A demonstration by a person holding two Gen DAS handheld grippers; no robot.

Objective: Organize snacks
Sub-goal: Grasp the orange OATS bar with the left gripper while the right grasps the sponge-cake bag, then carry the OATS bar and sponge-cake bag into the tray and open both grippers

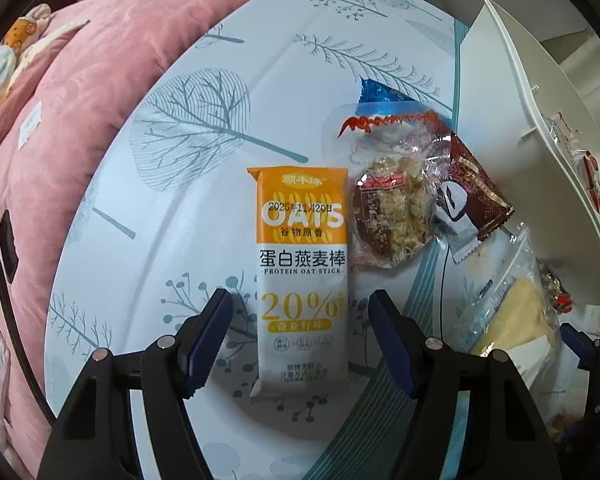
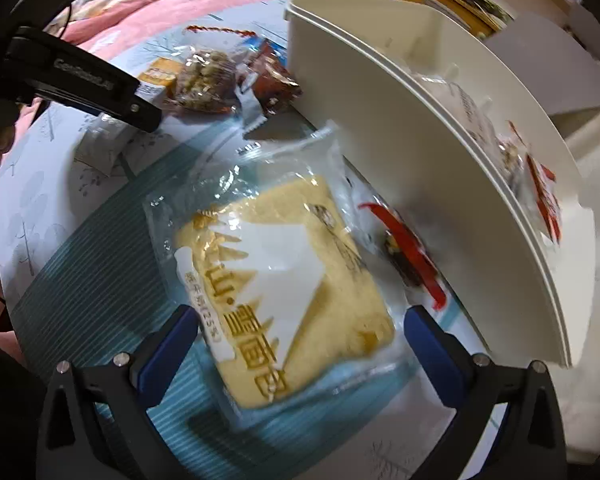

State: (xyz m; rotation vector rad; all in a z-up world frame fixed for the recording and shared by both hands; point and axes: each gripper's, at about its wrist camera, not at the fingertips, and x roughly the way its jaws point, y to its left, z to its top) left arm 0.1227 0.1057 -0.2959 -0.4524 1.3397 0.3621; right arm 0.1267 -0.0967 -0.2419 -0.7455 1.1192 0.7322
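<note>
Left wrist: my left gripper [image 1: 300, 344] has jaws open, straddling the oat stick [image 1: 302, 276] flat on the worktop [image 1: 204, 128]. Pre-grasp; next, descend and close.

Right wrist: right gripper [image 2: 300, 354] jaws open around the bread pack [image 2: 284, 292], beside the white bin [image 2: 432, 184].

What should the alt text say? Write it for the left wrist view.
An open hand-held gripper straddles an orange-and-white protein oat stick packet lying on a tree-patterned tablecloth. More wrapped snacks lie beside a white bin to the right.
</note>
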